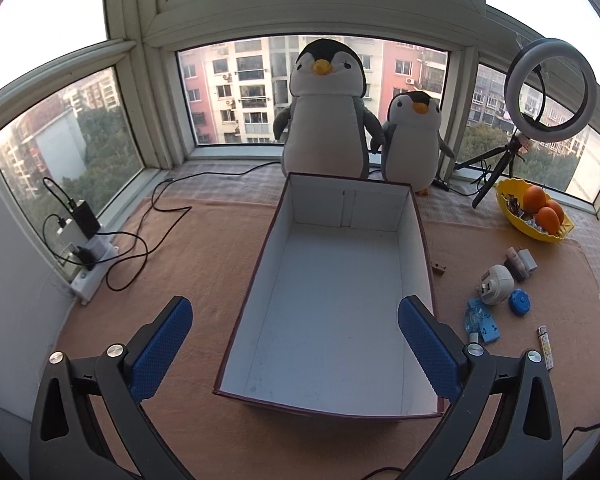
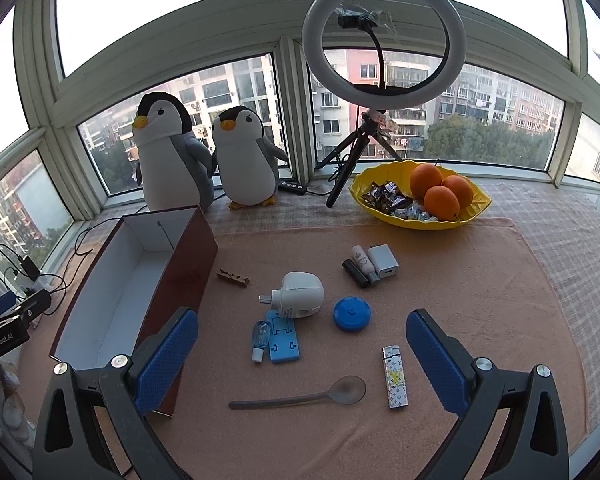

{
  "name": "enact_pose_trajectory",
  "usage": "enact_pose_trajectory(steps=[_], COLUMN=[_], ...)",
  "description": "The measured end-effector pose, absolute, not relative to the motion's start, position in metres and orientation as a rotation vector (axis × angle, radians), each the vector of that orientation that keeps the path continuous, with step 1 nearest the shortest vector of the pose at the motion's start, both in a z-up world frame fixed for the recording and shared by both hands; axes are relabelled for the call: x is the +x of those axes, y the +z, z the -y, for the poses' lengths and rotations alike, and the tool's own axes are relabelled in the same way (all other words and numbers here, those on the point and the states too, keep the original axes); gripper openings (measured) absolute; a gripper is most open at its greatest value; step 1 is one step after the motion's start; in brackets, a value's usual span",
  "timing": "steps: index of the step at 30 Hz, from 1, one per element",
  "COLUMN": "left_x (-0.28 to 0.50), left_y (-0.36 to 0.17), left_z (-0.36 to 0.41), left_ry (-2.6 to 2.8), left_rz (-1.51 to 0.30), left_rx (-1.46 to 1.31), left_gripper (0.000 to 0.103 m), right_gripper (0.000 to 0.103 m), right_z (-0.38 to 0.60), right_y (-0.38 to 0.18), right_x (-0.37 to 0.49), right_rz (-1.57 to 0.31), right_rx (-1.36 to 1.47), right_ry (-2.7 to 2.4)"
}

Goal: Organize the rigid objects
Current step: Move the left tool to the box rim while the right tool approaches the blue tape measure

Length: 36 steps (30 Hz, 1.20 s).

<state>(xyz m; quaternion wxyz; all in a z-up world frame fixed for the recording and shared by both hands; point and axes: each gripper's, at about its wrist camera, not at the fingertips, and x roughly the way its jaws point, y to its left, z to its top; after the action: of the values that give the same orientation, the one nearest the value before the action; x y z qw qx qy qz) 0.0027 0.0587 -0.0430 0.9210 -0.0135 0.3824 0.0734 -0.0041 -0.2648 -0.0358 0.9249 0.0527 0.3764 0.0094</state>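
The right gripper (image 2: 302, 356) hangs with its blue-padded jaws spread wide and nothing between them, and the left gripper (image 1: 295, 344) is likewise wide apart and empty, poised over the near end of the open cardboard box (image 2: 112, 304), whose white interior holds nothing. Everything else lies to the right of that box on the pinkish mat (image 2: 480, 320). Nearest are a translucent grey spoon (image 2: 300, 396) and a patterned lighter (image 2: 394, 378). A little farther sit a small clear bottle (image 2: 260, 336) touching a light-blue plastic stand (image 2: 282, 338), a blue round case (image 2: 352, 313) and a white dome-shaped plug-in device (image 2: 300, 294) resting on the stand's far end. Beyond them a wooden clothespin (image 2: 233, 278) lies close to the box's right wall, while a black tube (image 2: 355, 273), a white bottle (image 2: 363, 263) and a white charger cube (image 2: 384, 261) huddle together. Farther still, a yellow bowl (image 2: 476, 204) holds three oranges (image 2: 440, 190) and wrapped candies (image 2: 388, 196). Behind the box stand two plush penguins (image 1: 328, 112) and a ring light (image 2: 384, 36) against the window.
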Motion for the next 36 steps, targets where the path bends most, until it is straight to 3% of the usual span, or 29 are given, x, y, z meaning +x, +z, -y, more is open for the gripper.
enact_pose_trajectory(steps=[11, 19, 27, 36], left_x=[0.01, 0.021, 0.033, 0.039], left_y=[-0.078, -0.1, -0.122, -0.136], left_z=[-0.109, -0.109, -0.111, -0.113], left_ry=[0.261, 0.237, 0.212, 0.199], left_rz=[-0.888, -0.943, -1.01, -1.045], left_rx=[-0.068, -0.063, -0.078, -0.082], left_gripper=[0.091, 0.076, 0.049, 0.027], right_gripper=[0.102, 0.102, 0.102, 0.102], right_z=[0.282, 0.305, 0.337, 0.355], right_y=[-0.05, -0.069, -0.087, -0.109], right_x=[-0.004, -0.001, -0.001, 0.01], right_rz=[-0.766, -0.807, -0.869, -0.924], right_rx=[0.094, 0.112, 0.159, 0.174], right_ry=[-0.013, -0.051, -0.118, -0.154])
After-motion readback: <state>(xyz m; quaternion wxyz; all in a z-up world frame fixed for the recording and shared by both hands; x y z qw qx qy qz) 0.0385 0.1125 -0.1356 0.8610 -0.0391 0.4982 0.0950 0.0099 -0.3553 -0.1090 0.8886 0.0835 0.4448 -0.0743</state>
